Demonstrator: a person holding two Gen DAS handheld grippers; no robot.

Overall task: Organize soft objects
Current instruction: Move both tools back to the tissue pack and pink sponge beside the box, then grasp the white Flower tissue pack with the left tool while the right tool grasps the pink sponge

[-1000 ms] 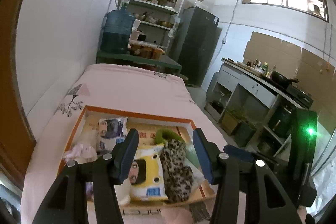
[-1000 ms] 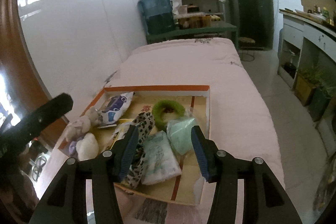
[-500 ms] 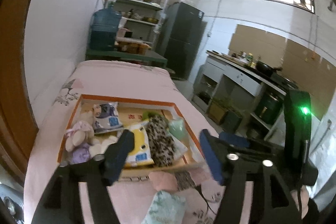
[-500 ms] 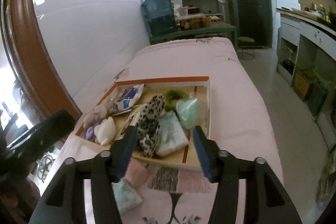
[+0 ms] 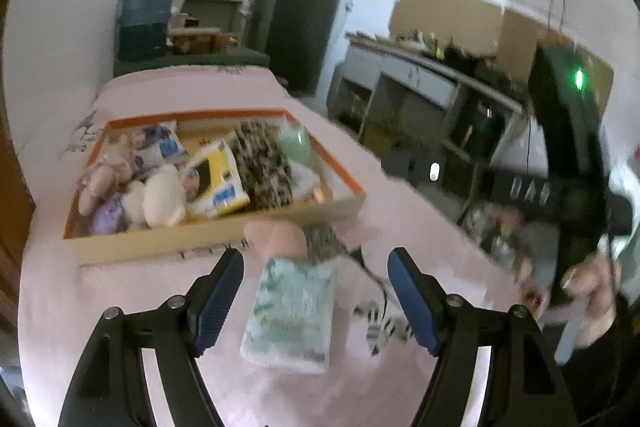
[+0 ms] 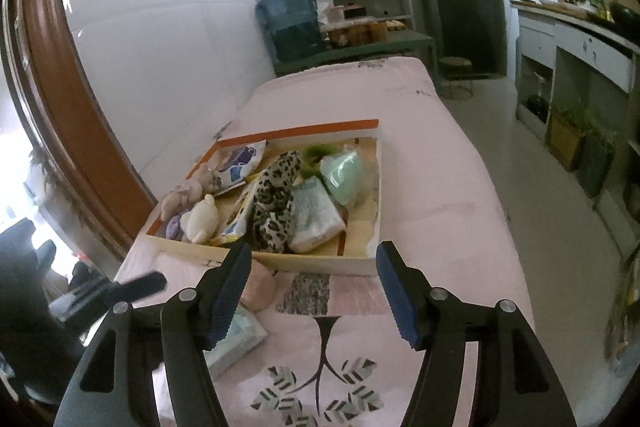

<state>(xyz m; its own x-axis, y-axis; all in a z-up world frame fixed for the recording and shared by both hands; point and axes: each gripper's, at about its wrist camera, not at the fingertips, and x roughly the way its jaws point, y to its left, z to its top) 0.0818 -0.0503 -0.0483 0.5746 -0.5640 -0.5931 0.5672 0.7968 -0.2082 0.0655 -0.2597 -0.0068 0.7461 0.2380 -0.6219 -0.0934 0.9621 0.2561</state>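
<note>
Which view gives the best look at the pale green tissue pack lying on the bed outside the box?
The left wrist view: the tissue pack lies whole, though motion-blurred, between the open jaws of the left gripper. In the right wrist view the right gripper has a finger covering part of the pack, so only a corner shows.

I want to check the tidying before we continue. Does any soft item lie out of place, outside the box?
Yes. A pale green tissue pack and a pink soft item lie on the pink bedcover, in front of the cardboard box where the others are collected. Both grippers, left and right, are open and empty.
</note>
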